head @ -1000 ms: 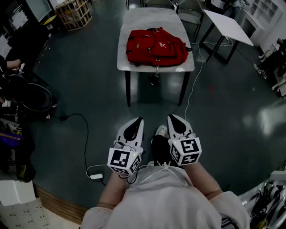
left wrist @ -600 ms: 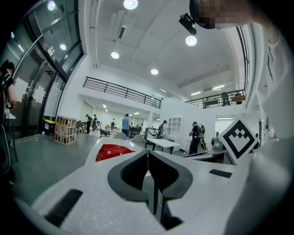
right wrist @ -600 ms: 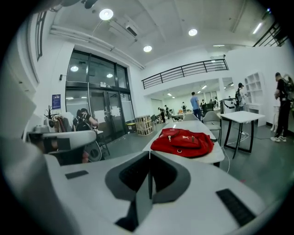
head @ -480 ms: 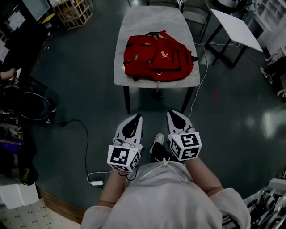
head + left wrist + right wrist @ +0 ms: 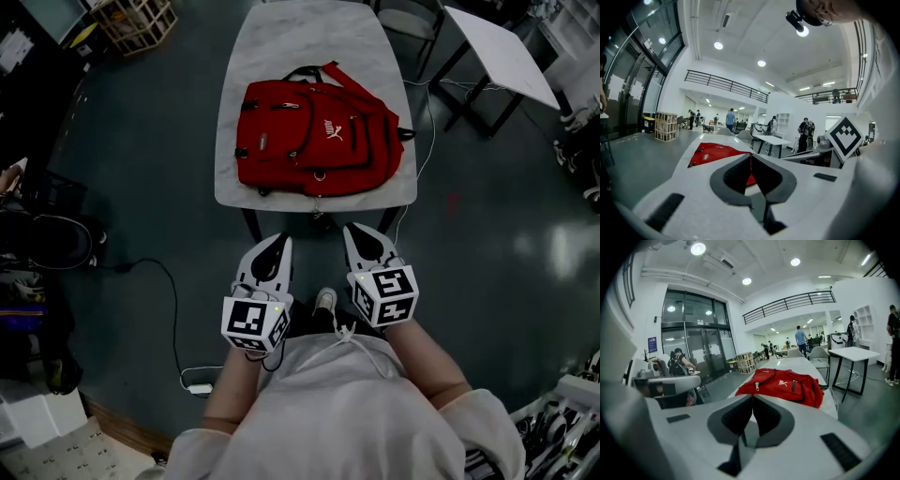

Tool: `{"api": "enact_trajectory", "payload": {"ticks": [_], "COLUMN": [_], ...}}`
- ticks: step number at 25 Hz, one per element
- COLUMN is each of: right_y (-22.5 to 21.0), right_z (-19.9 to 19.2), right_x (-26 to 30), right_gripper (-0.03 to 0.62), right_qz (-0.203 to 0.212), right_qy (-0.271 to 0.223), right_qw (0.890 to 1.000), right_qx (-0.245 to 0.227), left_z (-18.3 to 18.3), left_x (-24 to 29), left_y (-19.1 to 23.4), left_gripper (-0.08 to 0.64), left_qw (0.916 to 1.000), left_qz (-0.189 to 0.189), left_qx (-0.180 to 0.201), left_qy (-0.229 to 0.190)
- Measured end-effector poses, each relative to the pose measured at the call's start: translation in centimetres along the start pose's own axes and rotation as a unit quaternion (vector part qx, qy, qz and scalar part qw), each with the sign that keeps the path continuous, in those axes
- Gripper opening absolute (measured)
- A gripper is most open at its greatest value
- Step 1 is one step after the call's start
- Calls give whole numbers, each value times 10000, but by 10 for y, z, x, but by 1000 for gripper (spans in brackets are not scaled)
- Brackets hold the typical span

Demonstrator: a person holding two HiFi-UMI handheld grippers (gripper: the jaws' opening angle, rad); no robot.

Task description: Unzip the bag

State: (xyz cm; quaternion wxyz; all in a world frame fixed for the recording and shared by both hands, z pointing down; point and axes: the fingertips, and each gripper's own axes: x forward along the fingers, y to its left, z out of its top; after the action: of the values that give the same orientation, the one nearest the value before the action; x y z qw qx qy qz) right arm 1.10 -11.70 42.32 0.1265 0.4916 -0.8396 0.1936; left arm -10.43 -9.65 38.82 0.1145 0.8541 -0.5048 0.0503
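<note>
We held the left gripper [image 5: 279, 246] and right gripper [image 5: 356, 232] with jaws pressed together, empty — the bag [image 5: 314, 141] lay on the table [image 5: 309, 28] ahead of both tips, out of reach.

Pale grey desk [image 5: 314, 42] with rounded corners, standing on dark legs, red backpack [image 5: 314, 141] lying flat across the desk's near half, almost reaching both long edges, shoulder straps toward the desk's far end, dark glossy floor [image 5: 150, 178] all round the desk
</note>
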Motion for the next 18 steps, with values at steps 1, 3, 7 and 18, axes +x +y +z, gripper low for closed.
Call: {"api": "enact_trajectory", "payload": {"ticks": [1, 3, 7, 18], "right_y": [-5, -13, -29, -32], "right_z": [-3, -10, -30, -105], "right_x": [8, 23, 57, 138], "right_gripper": [28, 28, 28, 29], "right_qz": [4, 12, 24, 381], "right_qy": [74, 228, 572, 1842], "right_qw": [10000, 9997, 9982, 9810], "right_qx": [1, 15, 153, 484], "left_z": [-4, -13, -30, -92], "left_x": [7, 20, 51, 135], "left_y": [3, 10, 28, 66], "left_gripper": [20, 20, 20, 20], "left_qw": [10000, 9998, 9991, 9943], "left_qz": [4, 20, 58, -123], "left_qx": [-22, -46, 8, -3], "left_qy": [66, 207, 431, 1062]}}
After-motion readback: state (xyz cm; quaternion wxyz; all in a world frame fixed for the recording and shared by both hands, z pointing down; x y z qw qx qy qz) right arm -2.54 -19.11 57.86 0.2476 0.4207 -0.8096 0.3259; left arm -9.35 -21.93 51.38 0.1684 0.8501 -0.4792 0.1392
